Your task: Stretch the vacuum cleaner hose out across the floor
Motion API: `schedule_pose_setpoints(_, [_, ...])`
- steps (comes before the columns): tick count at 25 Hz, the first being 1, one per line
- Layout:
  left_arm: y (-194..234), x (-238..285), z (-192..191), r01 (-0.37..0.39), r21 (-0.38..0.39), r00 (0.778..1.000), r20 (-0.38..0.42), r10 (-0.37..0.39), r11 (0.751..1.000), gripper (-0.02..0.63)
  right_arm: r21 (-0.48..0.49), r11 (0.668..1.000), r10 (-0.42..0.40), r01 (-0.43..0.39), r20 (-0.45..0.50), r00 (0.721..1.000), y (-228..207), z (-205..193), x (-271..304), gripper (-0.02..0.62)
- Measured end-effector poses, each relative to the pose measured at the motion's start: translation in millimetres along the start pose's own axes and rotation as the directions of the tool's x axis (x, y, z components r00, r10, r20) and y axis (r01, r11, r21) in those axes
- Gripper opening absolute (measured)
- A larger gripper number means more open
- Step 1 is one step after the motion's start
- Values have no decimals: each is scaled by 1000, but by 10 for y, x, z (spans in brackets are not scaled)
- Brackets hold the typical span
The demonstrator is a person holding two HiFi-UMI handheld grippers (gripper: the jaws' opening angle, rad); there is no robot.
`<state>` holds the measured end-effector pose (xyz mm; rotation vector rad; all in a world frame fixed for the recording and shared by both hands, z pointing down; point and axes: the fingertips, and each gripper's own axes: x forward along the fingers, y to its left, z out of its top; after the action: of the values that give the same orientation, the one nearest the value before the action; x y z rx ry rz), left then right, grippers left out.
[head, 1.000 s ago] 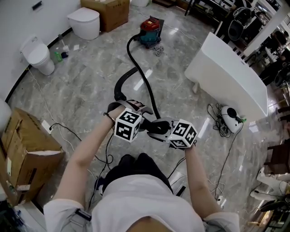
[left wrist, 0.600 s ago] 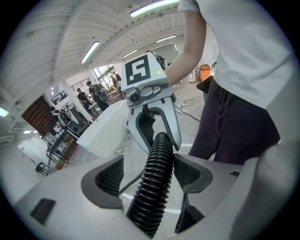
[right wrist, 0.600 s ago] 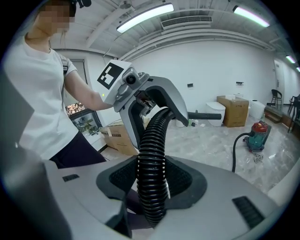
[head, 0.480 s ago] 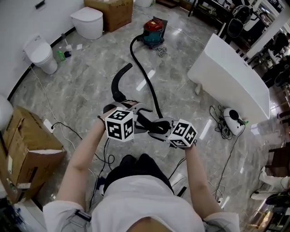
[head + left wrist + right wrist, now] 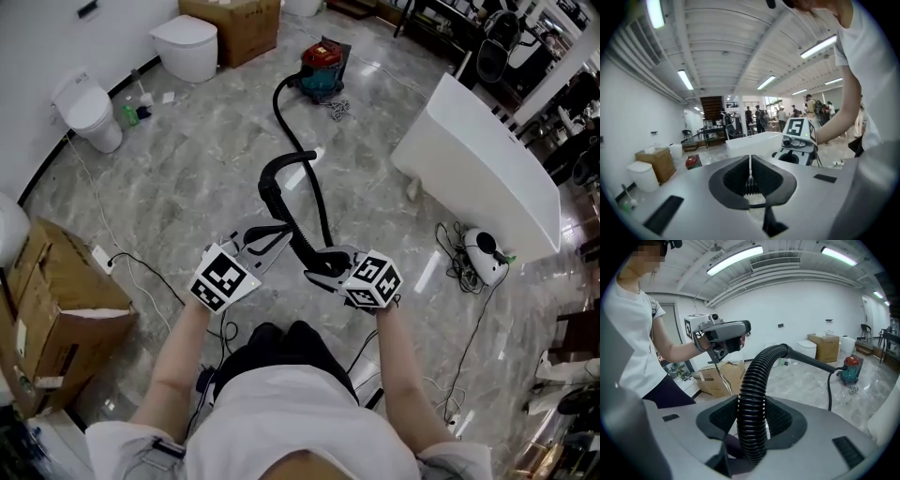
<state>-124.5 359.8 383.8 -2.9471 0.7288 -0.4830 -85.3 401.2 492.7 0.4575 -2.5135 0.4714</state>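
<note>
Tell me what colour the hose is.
The hose is black and ribbed; the right gripper view shows it best.

The camera on my head looks steeply down over my own arms at the floor (image 5: 169, 178), with my left tool (image 5: 272, 236) and right tool (image 5: 317, 270) close beneath it, mid-picture. The camera on my left tool sits just behind its jaws and faces nearly level across the room, past the white tub (image 5: 752, 142). The one on my right tool tilts slightly down toward the far wall (image 5: 801, 310). All three views take in the red vacuum cleaner (image 5: 321, 66), and each tool's camera catches the other tool.
</note>
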Motion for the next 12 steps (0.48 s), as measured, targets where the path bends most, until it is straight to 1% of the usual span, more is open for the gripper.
schedule_pose_setpoints(1, [26,-46,-1,-28,-43,999,18,29,999,13,-21,1000,-2,2,-9,1000,14,11,38,184])
schedule_pose_setpoints(3, [61,-120,1,-62,-99,997,47,67,993,9,-86,996,-27,25,-26,999,29,98,165,184])
schedule_pose_setpoints(5, [102,-154,-12,-89,-112,994,54,96,990,9,-139,989,-55,53,-9,998,41,286,310,194])
schedule_pose_setpoints(6, [120,-158,-35,-101,-105,993,45,106,989,9,-132,989,-56,59,30,998,47,417,349,236])
schedule_pose_setpoints(8, [147,-164,-98,-119,-77,993,13,120,990,9,-66,996,-47,56,139,989,35,670,351,258])
schedule_pose_setpoints(9, [158,-172,-111,-125,-65,992,2,125,990,9,-36,998,-46,54,178,983,15,749,333,261])
schedule_pose_setpoints(10, [169,-181,-115,-129,-60,992,-2,129,990,9,-20,998,-52,57,201,978,-15,786,311,261])
schedule_pose_setpoints(12, [188,-202,-134,-135,-65,991,-3,135,989,9,-19,996,-78,84,208,975,-86,771,264,259])
